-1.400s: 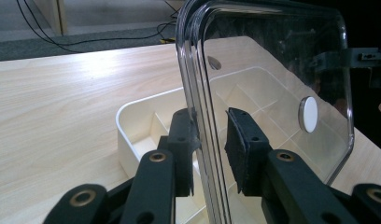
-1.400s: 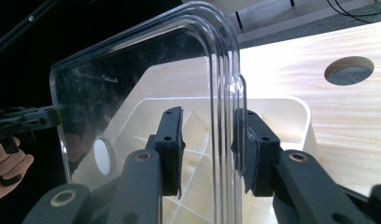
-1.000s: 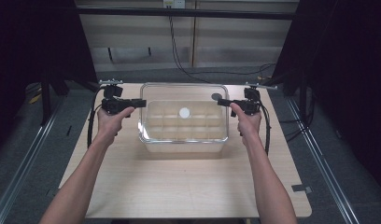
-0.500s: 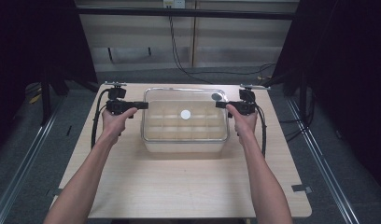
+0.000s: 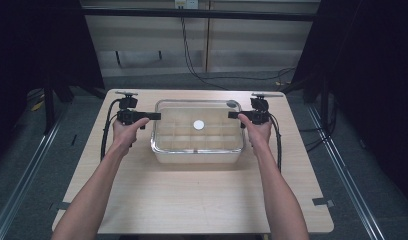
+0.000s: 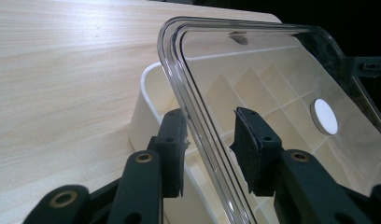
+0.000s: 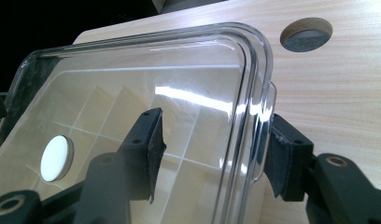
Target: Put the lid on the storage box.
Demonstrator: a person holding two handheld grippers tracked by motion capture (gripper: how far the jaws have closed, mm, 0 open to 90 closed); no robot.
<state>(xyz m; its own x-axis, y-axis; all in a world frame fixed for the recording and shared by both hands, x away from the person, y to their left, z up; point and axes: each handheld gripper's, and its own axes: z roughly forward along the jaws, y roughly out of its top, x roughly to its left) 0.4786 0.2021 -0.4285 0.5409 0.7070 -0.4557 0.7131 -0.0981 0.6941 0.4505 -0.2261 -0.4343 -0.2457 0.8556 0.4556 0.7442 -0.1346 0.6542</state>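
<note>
Looks like we're mid-lift on the clear lid (image 5: 198, 121): the left claw (image 6: 209, 151) and right claw (image 7: 212, 151) each straddle a short-end rim, jaws not visibly clamped, with the lid hanging just over the cream divided box (image 5: 197, 145) in the middle of the tabletop (image 5: 192, 200). Next we'd guess both hands need to move together and level so it doesn't tip. There's plenty of bare tabletop in front to set it down.

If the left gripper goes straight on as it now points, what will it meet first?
Probably the clear lid: the left gripper has a jaw on each side of its rim, over the white divided box. The rim would reach the jaws' base first.
</note>
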